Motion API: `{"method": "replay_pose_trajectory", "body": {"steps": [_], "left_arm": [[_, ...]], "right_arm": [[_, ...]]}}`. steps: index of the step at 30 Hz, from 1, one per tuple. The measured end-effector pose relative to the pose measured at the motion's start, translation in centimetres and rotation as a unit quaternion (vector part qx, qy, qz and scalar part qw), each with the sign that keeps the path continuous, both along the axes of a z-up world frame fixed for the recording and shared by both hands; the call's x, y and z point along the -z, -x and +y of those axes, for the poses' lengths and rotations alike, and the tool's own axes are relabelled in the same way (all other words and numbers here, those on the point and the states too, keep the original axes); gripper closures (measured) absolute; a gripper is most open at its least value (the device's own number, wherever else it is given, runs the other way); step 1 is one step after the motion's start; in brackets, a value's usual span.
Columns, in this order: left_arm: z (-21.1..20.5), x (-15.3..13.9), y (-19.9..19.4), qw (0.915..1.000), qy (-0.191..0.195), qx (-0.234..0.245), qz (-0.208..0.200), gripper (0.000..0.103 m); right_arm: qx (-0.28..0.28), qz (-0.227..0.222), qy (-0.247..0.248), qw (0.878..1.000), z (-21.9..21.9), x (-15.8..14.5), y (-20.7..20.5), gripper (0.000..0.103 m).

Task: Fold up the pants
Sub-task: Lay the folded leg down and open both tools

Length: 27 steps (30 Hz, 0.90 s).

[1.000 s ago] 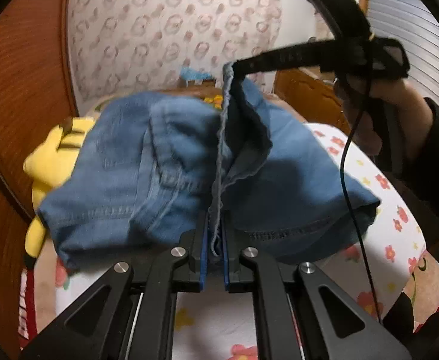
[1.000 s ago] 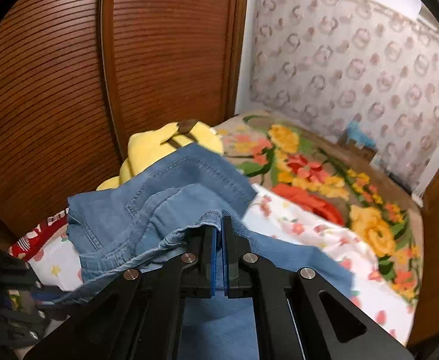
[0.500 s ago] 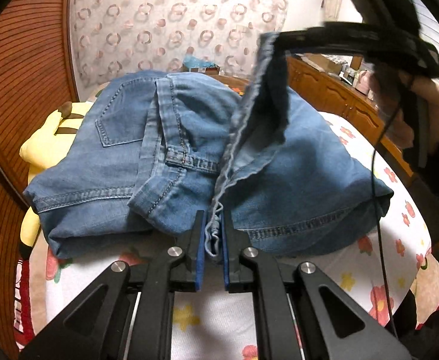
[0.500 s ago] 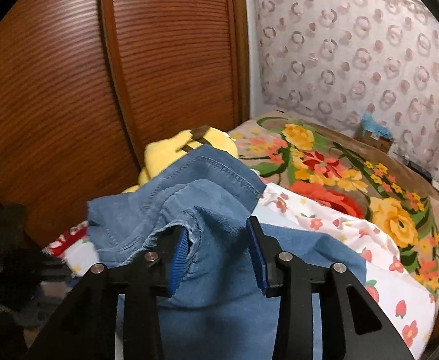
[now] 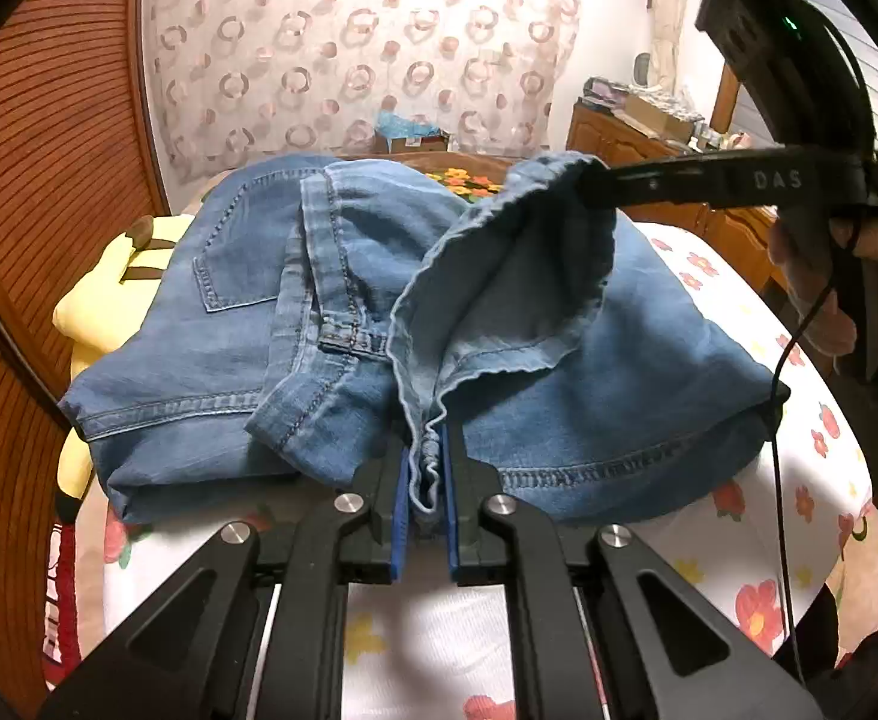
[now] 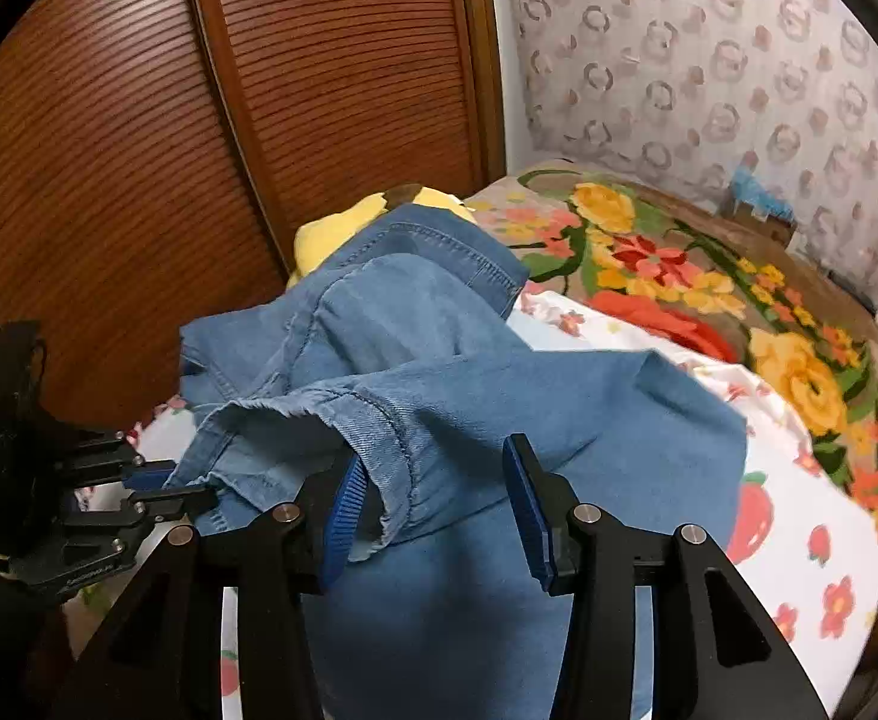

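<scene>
My right tongs have just been opening; the hem still drapes over one pad, unpinched. My left tongs stay clamped on the pants, which now lie folded on the bed, nearly finished.

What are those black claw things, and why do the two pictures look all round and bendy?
They are grippers, claws with two fingers, and a person holds one in each hand. Each carries a small round-lens camera, which bends the picture. One picture looks along the left gripper, the other along the right gripper. Blue jeans lie on a bed with a flowery sheet, partly over a yellow plush toy. The left gripper is shut on the jeans' hem. The right gripper's jaws have just been opening; they stand apart with the cloth draped over one finger. You can see the person's hand too.
</scene>
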<state>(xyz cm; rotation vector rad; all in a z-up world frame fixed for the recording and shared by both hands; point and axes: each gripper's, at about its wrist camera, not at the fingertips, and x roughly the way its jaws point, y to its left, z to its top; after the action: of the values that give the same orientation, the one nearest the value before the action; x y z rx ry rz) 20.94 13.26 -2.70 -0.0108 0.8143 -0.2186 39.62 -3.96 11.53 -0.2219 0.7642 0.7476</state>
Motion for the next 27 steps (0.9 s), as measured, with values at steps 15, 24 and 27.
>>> {"method": "replay_pose_trajectory", "body": {"steps": [15,24,27], "left_arm": [[-1.8,-3.0,-0.3,0.999,0.007,0.015,-0.042,0.056],[-8.8,-1.3,-3.9,0.9959,-0.004,0.088,-0.019,0.056],[-10.9,-0.7,-5.1,0.9944,-0.016,0.104,-0.007,0.056]], "right_arm": [[0.021,-0.019,-0.022,0.999,-4.4,0.0,3.7,0.048],[0.112,-0.041,-0.011,0.993,-9.3,1.3,5.2,0.048],[0.125,-0.037,-0.011,0.991,-10.3,2.2,5.8,0.048]]}}
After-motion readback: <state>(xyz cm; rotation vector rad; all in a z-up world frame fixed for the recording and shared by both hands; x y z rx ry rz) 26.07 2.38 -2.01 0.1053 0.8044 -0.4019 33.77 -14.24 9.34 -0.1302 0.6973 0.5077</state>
